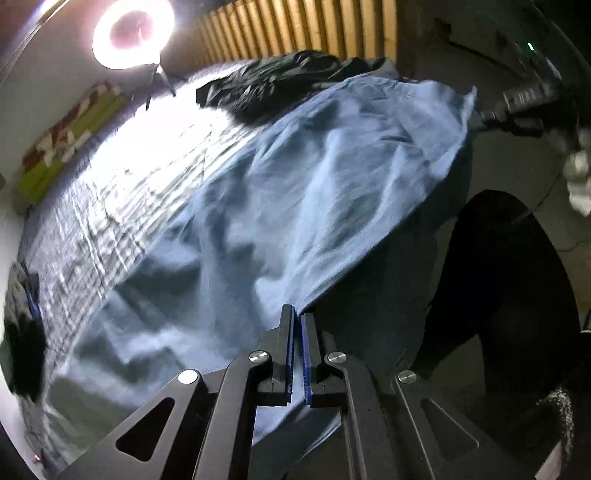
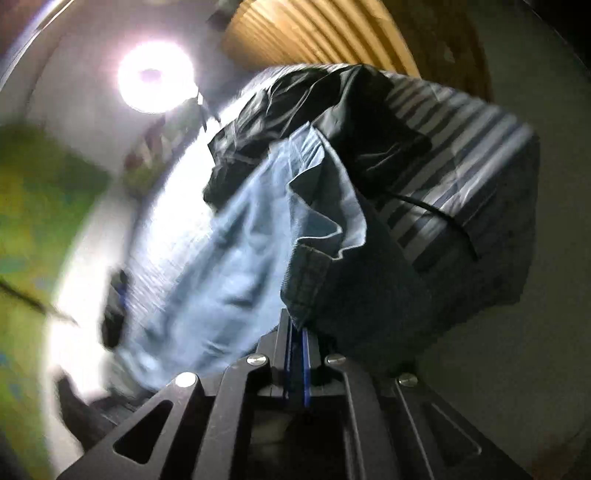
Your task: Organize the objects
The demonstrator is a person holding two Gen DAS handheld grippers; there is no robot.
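Observation:
A light blue cloth (image 1: pixel 314 177) lies spread over a striped bed (image 1: pixel 122 192). My left gripper (image 1: pixel 297 314) is shut on the near edge of this cloth, and the cloth stretches away from its black fingers with blue pads. In the right wrist view the same blue cloth (image 2: pixel 229 258) hangs lifted and creased. My right gripper (image 2: pixel 297 326) is shut on its dark hemmed edge. A black garment (image 1: pixel 273 81) lies crumpled at the far end of the bed, and it also shows in the right wrist view (image 2: pixel 295 122) behind the blue cloth.
A bright ring light (image 1: pixel 133 33) stands at the far left of the bed. A wooden slatted wall (image 1: pixel 295 29) runs behind. A green and red patterned pillow (image 1: pixel 70 136) lies along the left. The person's dark leg (image 1: pixel 498 288) stands at the right. Another dark garment (image 1: pixel 22 332) lies at the left bed edge.

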